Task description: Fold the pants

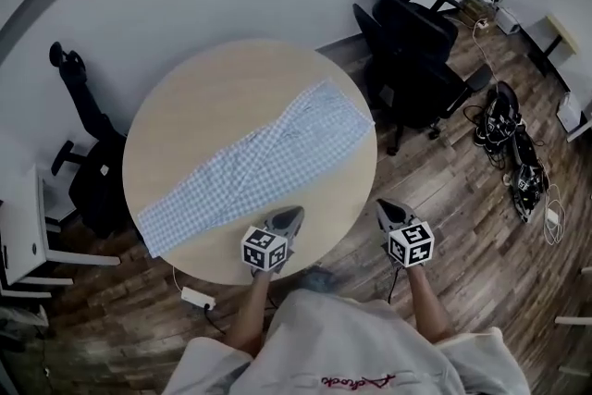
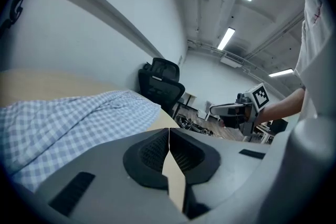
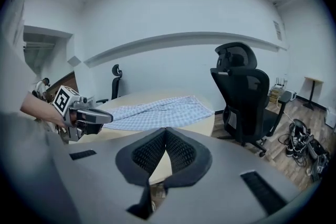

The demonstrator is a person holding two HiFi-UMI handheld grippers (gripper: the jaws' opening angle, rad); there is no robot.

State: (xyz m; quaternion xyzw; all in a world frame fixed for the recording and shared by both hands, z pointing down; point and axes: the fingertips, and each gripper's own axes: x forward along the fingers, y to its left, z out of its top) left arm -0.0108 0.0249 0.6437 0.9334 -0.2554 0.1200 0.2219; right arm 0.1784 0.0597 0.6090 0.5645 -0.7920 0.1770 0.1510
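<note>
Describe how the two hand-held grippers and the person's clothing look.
The left grey plastic hand-held gripper and the right grey plastic hand-held gripper look alike: smooth grey shells tapering to two jaws with black ribbed pads. Each carries a white cube with black square markers. The person wears a white shirt with red lettering; the forearms are uncovered.

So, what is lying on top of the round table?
The blue checked pants lie on the round table, spread flat and diagonal. The wood beneath them is covered, so anything under the cloth cannot be seen.
</note>
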